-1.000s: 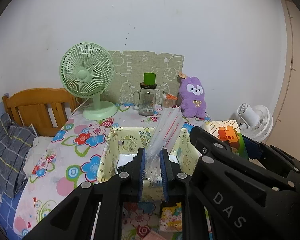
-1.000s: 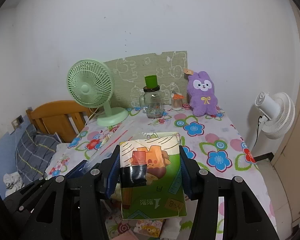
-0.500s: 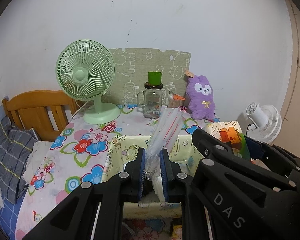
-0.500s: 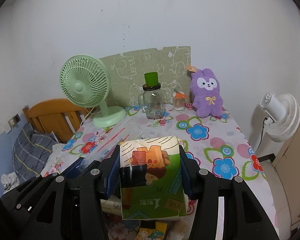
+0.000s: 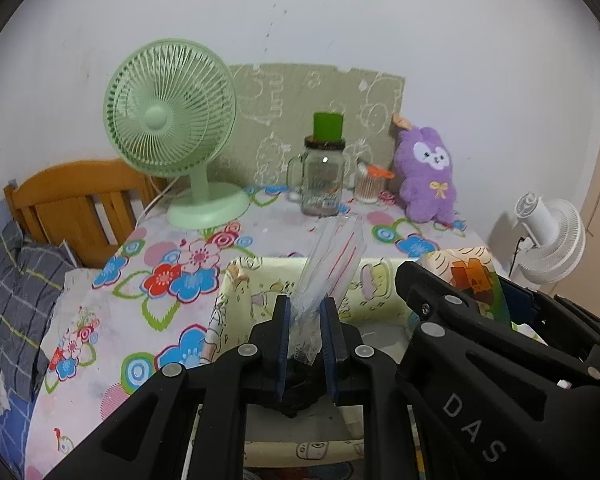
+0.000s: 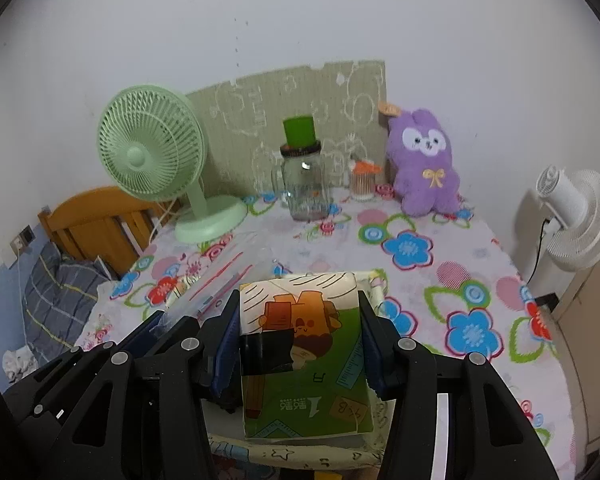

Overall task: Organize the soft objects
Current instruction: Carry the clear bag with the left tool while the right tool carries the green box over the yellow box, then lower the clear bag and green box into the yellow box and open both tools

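While poised above the yellow fabric bin [image 5: 236, 292] at the near edge of the floral tablecloth [image 5: 160, 280], left gripper [image 5: 305, 334] clamped on a clear plastic bag [image 5: 332, 264] with red stripes, standing upright over the bin; right gripper [image 6: 298, 336] clenched on a green tissue pack [image 6: 304, 344], also over the bin. Far off against the wall: green fan [image 6: 152, 152], glass jar [image 6: 304, 180], purple plush [image 6: 424, 164].
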Available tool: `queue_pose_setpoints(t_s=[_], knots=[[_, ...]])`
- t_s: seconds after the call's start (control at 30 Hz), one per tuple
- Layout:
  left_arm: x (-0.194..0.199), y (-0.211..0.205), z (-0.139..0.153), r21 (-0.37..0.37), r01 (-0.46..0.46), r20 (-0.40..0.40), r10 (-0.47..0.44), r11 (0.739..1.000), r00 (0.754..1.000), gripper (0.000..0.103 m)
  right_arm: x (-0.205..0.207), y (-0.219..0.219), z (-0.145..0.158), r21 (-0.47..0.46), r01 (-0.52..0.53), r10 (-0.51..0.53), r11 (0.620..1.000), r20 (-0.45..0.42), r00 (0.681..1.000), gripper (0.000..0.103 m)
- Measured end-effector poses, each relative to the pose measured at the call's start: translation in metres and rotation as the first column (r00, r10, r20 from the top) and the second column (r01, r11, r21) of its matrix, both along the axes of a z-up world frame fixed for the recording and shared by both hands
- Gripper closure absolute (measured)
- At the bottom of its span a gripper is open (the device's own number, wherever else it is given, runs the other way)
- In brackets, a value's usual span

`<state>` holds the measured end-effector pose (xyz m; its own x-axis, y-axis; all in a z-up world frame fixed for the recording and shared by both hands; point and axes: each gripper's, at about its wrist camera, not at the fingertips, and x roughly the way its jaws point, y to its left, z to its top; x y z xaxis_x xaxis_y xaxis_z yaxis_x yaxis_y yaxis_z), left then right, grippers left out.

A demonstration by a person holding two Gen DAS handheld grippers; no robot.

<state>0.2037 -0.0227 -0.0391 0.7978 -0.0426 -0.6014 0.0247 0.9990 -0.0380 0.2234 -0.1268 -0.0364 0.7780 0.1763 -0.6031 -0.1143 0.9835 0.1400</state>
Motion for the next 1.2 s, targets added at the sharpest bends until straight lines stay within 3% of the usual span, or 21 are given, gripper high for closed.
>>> queue_pose_setpoints(t_s=[0.1, 0.5, 0.6, 0.7, 0.77, 0.83, 1.2], knots=[[0.005, 0.003, -0.008, -0.004, -0.013, -0.023, 0.013, 1.000, 1.000, 0.089, 0.007, 0.003, -0.009, -0.007, -0.005, 0.005, 1.000, -0.021, 1.000, 0.047], [0.014, 0.015, -0.023, -0.017, -0.045, -0.069, 0.043, 0.999, 0.997, 0.049, 0.026, 0.008, -0.031, -0.009, -0.016, 0.016, 1.000, -0.065, 0.998, 0.047], [0.014, 0.015, -0.024, -0.016, -0.045, -0.073, 0.044, 0.999, 0.996, 0.045, 0.029, 0.009, -0.034, 0.000, -0.029, 0.029, 1.000, -0.070, 0.997, 0.046], [0.013, 0.014, -0.025, -0.017, -0.040, -0.078, 0.038, 0.999, 0.996, 0.040, 0.031, 0.011, -0.035, -0.003, -0.035, 0.035, 0.999, -0.073, 0.997, 0.040], [0.012, 0.014, -0.025, -0.018, -0.037, -0.078, 0.036, 0.999, 0.996, 0.039, 0.030, 0.012, -0.035, -0.012, -0.029, 0.029, 0.999, -0.067, 0.997, 0.023], [0.011, 0.013, -0.023, -0.020, -0.033, -0.073, 0.031, 0.999, 0.997, 0.033, 0.026, 0.013, -0.032, -0.009, -0.038, 0.037, 0.999, -0.050, 0.998, 0.017], [-0.008, 0.009, -0.012, -0.013, -0.026, -0.049, 0.025, 1.000, 0.998, 0.021, 0.004, 0.013, -0.017, -0.026, -0.055, 0.055, 0.998, -0.012, 0.998, 0.009]])
